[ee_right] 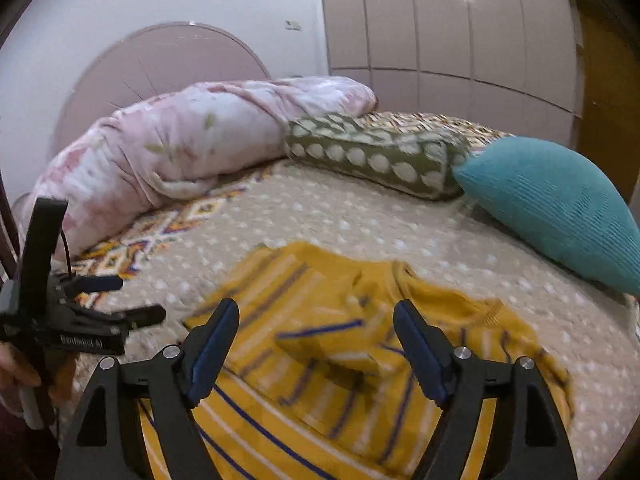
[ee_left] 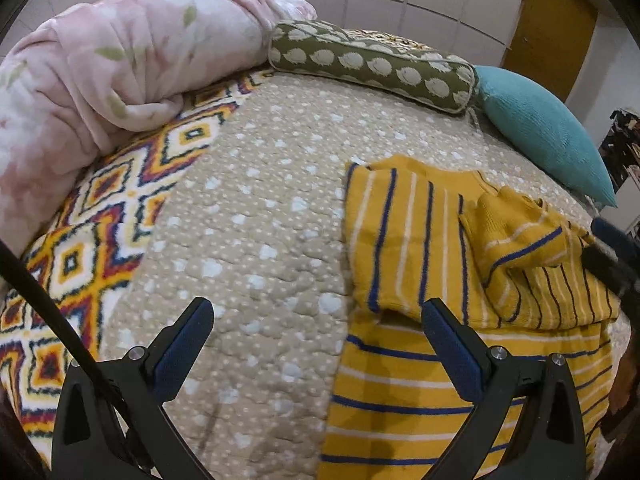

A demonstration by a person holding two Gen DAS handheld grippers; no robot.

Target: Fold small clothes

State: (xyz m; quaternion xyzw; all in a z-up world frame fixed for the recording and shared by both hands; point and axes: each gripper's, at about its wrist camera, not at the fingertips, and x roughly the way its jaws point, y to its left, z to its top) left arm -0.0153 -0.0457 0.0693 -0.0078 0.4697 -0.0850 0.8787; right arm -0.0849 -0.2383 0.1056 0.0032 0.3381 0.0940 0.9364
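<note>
Lying on bed [ee_left: 256, 208]: yellow striped top [ee_left: 408, 240], sleeve [ee_right: 332, 344] folded in. Looking soft, light, limp; taking by hem or edge, probably. Hovering over top, touching nothing: right tongs [ee_right: 316, 344], standing apart. Hanging beside top's left edge: left tongs [ee_left: 316, 344], apart, empty.

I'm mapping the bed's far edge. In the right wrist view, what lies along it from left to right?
Pink floral blanket → olive bolster with pale spots → teal cushion.
</note>
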